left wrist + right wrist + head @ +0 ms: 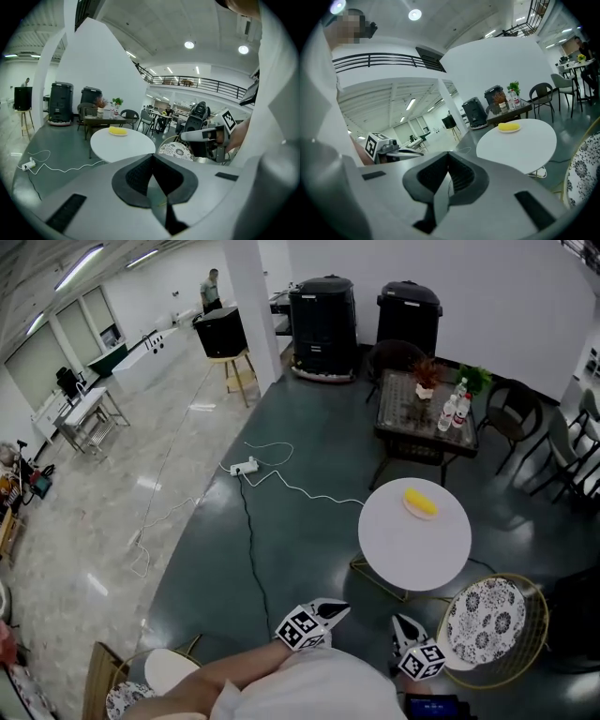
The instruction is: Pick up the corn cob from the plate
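My left gripper (328, 608) and right gripper (404, 623) are closed and empty, so reaching in unopened could knock the corn cob (421, 502) off its plate (411, 512).

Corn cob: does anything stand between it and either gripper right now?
Nothing visible does. The corn cob lies toward the far side of the round white table; the left gripper and right gripper, both shut, are short of its near edge, with only floor and bare tabletop between.
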The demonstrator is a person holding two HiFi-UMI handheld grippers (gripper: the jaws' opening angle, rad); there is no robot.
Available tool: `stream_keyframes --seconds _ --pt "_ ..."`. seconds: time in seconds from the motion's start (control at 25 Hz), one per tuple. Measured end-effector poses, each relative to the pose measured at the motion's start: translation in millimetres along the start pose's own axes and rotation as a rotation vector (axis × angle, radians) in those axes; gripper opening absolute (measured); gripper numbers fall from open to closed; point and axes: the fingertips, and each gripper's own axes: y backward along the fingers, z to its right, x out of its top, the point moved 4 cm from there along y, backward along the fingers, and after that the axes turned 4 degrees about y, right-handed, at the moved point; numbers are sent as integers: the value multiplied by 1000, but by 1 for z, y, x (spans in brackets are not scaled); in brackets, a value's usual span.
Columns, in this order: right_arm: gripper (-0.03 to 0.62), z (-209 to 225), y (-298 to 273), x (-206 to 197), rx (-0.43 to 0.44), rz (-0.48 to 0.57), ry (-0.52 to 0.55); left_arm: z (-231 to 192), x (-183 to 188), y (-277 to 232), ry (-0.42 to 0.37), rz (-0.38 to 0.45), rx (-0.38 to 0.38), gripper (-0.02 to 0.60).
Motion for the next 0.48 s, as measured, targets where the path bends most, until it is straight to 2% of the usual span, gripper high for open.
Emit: stream_keyframes --seconds 0.2,0.48 --pt "8 7 -34 18 -49 14 4 -46 17 6 1 27 10 8" --pt "8 11 -55 39 -90 -1 7 -86 28 15 41 37 25 8"
